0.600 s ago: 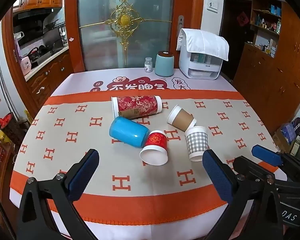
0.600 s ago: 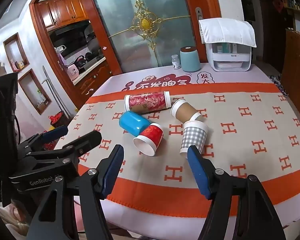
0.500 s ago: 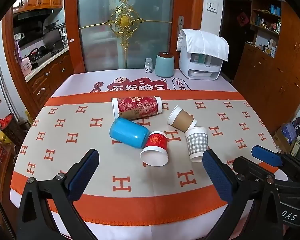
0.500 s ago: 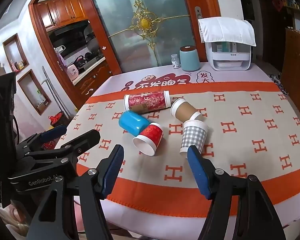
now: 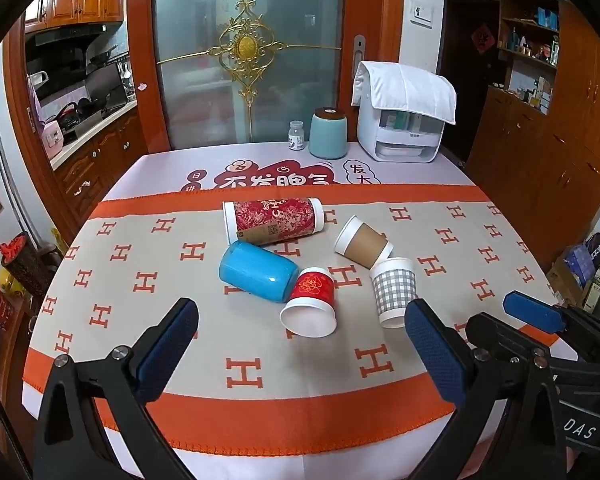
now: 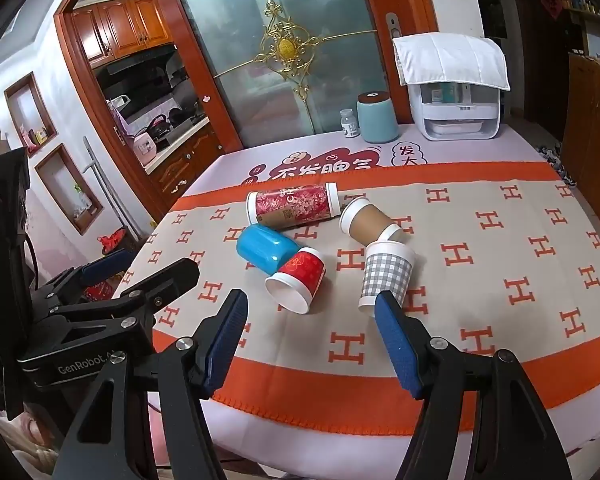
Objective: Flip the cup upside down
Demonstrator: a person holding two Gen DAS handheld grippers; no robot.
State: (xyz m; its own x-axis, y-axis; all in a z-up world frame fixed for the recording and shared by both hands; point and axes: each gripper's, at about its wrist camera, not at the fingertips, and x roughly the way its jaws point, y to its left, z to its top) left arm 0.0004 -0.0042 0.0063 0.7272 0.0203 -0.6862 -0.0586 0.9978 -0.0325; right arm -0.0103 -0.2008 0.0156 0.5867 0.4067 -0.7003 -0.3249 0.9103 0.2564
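Observation:
Several cups lie on their sides mid-table: a tall red patterned cup (image 5: pixel 274 220) (image 6: pixel 292 204), a blue cup (image 5: pixel 256 270) (image 6: pixel 266 248), a small red cup (image 5: pixel 311 302) (image 6: pixel 298 276) with its mouth toward me, a brown sleeved cup (image 5: pixel 362 242) (image 6: pixel 370 222) and a grey checked cup (image 5: pixel 394 292) (image 6: pixel 386 278). My left gripper (image 5: pixel 300 344) is open and empty, above the table's near edge. My right gripper (image 6: pixel 310 332) is open and empty, just short of the small red and checked cups. The right gripper also shows in the left wrist view (image 5: pixel 540 316), the left gripper in the right wrist view (image 6: pixel 140 276).
The table (image 5: pixel 260 420) has an orange-and-beige H-patterned cloth. At its far edge stand a teal canister (image 5: pixel 328 134), a small white bottle (image 5: pixel 296 135) and a white appliance under a cloth (image 5: pixel 404 120). Wooden cabinets (image 5: pixel 540 168) stand to the right, a kitchen doorway to the left.
Both grippers have crept slightly forward toward the cups. The cups have not moved.

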